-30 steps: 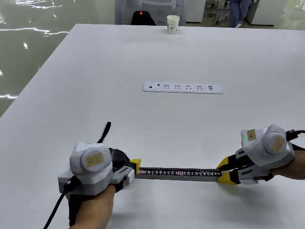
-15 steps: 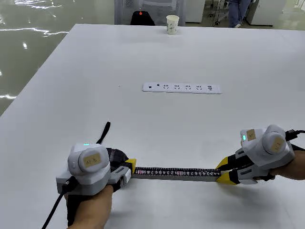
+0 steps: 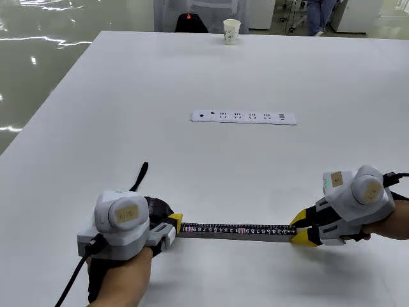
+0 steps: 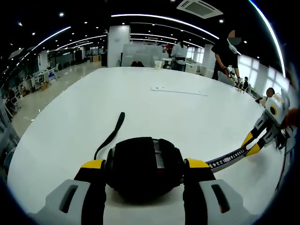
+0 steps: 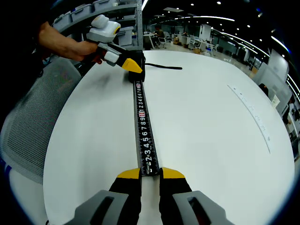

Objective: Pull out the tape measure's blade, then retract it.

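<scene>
Black tape measure case (image 4: pixel 144 166) sits clamped between the jaws of the left gripper (image 3: pixel 171 225). The blade (image 3: pixel 236 229) lies extended flat on the white table (image 3: pixel 223 173), running from that gripper's tips across to the right gripper (image 5: pixel 150 174), whose jaws pinch the blade's end. A wrist strap (image 3: pixel 140 176) trails beyond the left gripper.

Bright, even light from ceiling strips (image 4: pixel 154 17); glare streaks on the left floor (image 3: pixel 38 42); faint, soft shadows on the table (image 3: pixel 223 70); sharp focus; fisheye bending toward gripper-view edges.
</scene>
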The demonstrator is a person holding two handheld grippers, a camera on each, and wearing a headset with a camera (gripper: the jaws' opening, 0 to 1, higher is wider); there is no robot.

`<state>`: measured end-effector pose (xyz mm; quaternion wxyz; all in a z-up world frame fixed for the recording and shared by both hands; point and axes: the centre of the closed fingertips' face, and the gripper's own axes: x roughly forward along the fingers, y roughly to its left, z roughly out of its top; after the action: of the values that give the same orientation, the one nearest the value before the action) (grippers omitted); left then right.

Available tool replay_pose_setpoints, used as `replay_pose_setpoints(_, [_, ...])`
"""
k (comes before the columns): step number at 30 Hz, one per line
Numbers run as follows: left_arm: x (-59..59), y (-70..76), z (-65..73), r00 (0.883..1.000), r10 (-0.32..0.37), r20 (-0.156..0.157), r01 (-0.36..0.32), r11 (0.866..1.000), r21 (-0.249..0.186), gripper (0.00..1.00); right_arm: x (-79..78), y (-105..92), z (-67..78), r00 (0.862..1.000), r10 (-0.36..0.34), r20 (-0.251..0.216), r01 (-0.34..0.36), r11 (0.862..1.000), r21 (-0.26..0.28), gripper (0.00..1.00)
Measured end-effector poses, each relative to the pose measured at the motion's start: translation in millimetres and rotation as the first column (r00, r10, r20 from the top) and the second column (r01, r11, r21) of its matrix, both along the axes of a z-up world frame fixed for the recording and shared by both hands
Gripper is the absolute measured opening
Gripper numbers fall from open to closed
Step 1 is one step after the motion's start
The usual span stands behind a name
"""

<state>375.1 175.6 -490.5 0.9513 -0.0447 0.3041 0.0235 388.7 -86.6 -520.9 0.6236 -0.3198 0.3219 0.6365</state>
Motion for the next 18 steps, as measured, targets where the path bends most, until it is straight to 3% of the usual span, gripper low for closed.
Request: replay_pose_setpoints(18, [-1.7,0.3,0.2,1.0,-0.012,-0.007,0.012,1.0,0.008,0.6,-1.1,0.4,0.3,1.0,0.001,-0.002,-0.001,1.0,-0.005,0.1])
